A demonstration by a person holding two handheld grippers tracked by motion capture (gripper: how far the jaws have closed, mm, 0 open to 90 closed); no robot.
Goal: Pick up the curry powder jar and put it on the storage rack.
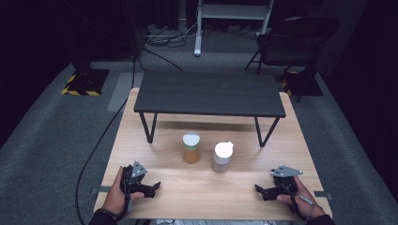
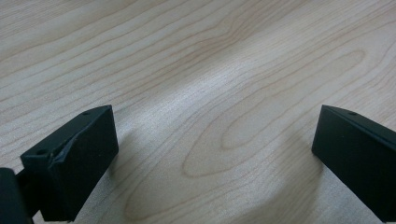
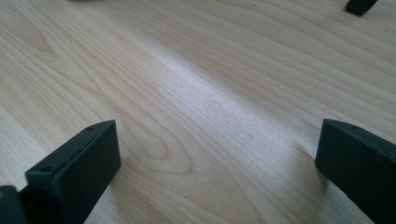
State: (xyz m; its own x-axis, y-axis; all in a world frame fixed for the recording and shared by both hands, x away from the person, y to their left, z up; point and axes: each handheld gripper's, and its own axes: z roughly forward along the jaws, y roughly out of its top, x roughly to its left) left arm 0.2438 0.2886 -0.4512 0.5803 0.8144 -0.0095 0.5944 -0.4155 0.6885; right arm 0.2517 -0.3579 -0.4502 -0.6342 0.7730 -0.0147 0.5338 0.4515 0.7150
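Two small jars stand side by side mid-table in the high view: an amber-filled jar (image 1: pixel 191 147) with a white lid, and to its right a clear jar (image 1: pixel 222 157) with a white cap. My left gripper (image 1: pixel 153 187) rests on the wooden table (image 1: pixel 197 187) near the front left, held by a hand, jaws pointing right. My right gripper (image 1: pixel 261 191) rests near the front right, jaws pointing left. Both stand open with bare wood between the jaws, as the left gripper (image 2: pixel 215 154) and the right gripper (image 3: pixel 217 158) show in their own views.
A low black bench-like shelf (image 1: pixel 209 93) stands across the back half of the table, its thin legs just behind the jars. A black foot (image 3: pixel 359 6) of it shows in the right gripper view. A dark chair (image 1: pixel 295 37) and cables lie on the floor beyond.
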